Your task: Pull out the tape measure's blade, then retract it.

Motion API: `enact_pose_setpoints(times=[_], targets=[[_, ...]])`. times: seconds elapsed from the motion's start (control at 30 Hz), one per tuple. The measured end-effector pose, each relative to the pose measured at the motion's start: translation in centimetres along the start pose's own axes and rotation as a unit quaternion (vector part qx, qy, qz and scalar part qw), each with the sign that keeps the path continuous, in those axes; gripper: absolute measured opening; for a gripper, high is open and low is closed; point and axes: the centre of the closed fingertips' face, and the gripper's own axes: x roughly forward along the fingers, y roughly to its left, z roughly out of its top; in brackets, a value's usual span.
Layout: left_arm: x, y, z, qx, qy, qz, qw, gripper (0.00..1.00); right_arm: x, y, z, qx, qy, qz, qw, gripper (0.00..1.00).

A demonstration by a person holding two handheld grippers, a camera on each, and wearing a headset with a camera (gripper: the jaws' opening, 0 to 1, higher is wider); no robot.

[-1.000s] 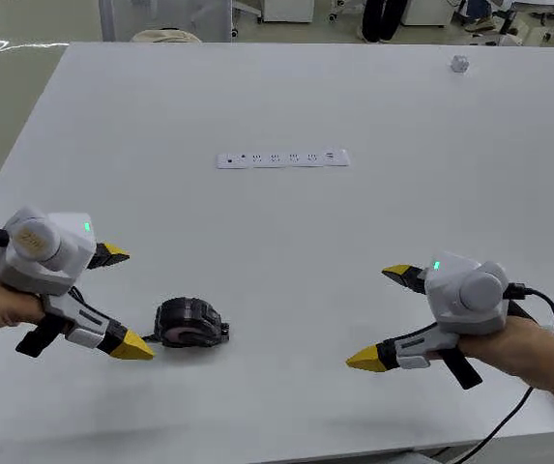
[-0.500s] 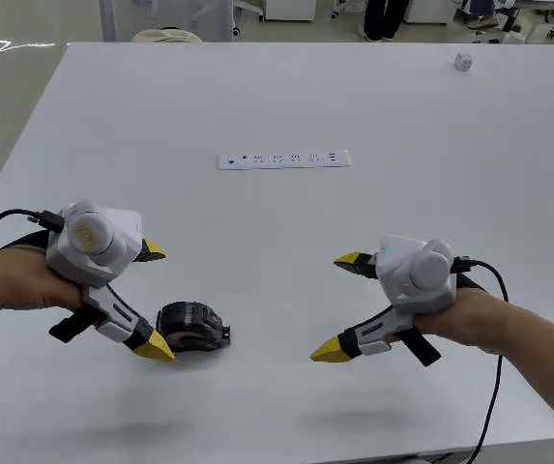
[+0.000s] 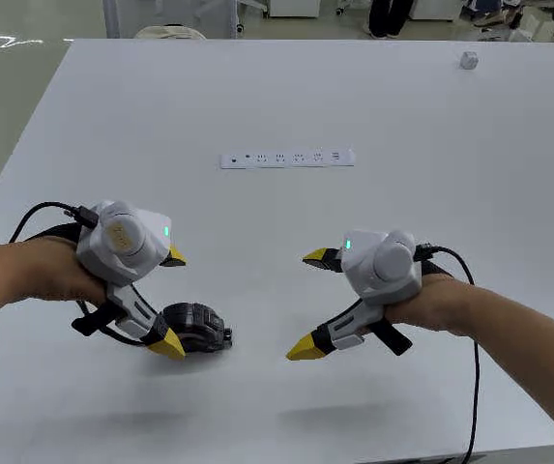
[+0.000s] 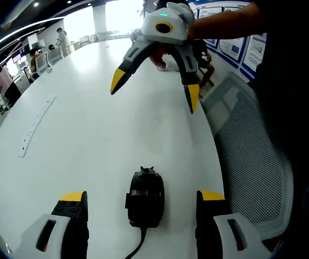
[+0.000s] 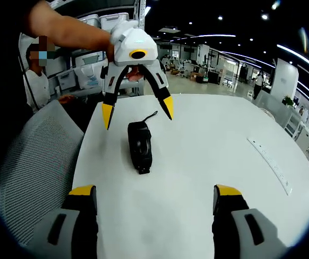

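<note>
The black round tape measure (image 3: 194, 327) lies on the white workbench top (image 3: 257, 97) near its front edge, between the spread jaws of the left gripper (image 3: 172, 301). The right gripper (image 3: 307, 302) faces it from the right, apart. The white flat power strip (image 3: 287, 158) lies behind both.

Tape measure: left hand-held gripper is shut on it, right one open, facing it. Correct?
Not shut: in the left gripper view the left hand-held gripper is open, jaws either side of the tape measure without touching; the right hand-held gripper is open, facing it.
</note>
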Motion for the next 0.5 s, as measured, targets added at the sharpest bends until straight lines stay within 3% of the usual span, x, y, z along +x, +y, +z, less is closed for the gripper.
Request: enact_pose_setpoints(times=[0.13, 0.3, 0.4, 0.5], targets=[[1.0, -0.2, -0.7, 0.005, 0.020, -0.005, 0.9998, 0.74, 1.1, 0.3, 0.3, -0.011, 0.004, 0.011, 0.9999, 0.87], [2.0, -0.4, -0.8, 0.013, 0.028, -0.011, 0.9995, 0.67, 2.6, 0.9, 0.7, -0.024, 0.009, 0.026, 0.9993, 0.81], [2.5, -0.4, -1.3, 0.009, 0.031, -0.015, 0.9994, 0.56, 3.5, 1.0, 1.0, -0.035, 0.014, 0.033, 0.9987, 0.77], [2.9, -0.4, -1.7, 0.004, 0.038, -0.018, 0.9991, 0.55, 4.2, 1.2, 1.3, -0.040, 0.018, 0.040, 0.9983, 0.76]])
